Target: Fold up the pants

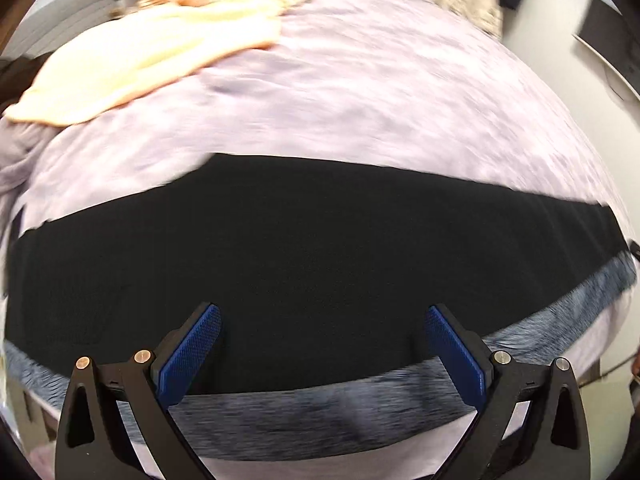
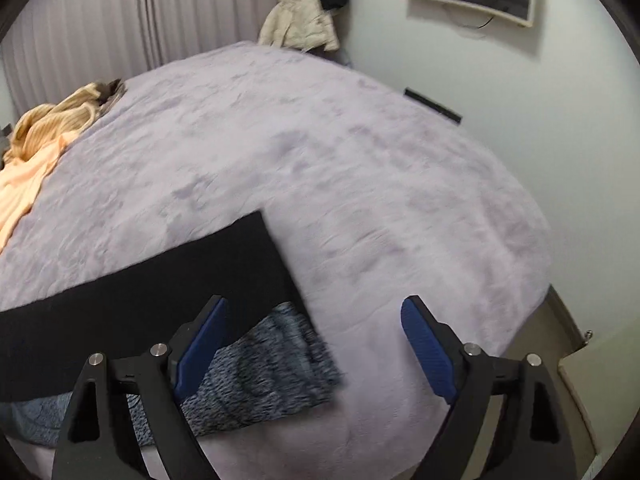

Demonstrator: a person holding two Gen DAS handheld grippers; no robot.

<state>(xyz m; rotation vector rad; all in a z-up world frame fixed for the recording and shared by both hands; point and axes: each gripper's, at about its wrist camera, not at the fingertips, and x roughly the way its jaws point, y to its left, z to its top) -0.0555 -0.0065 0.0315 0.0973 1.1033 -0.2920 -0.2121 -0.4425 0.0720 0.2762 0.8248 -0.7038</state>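
Pants lie flat along the bed's near edge | left gripper and right gripper both spread wide, holding nothing | next fold — pinch both layers, lift evenly | count — one pants, two grippers, one blanket.

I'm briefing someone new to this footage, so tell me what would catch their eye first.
The long black pants stretch across the near part of the lilac bed cover, lying over a mottled grey-blue garment whose edge shows beneath them. Both pairs of blue-padded fingers stand apart above the cloth, holding nothing. A peach garment lies heaped at the far left corner.
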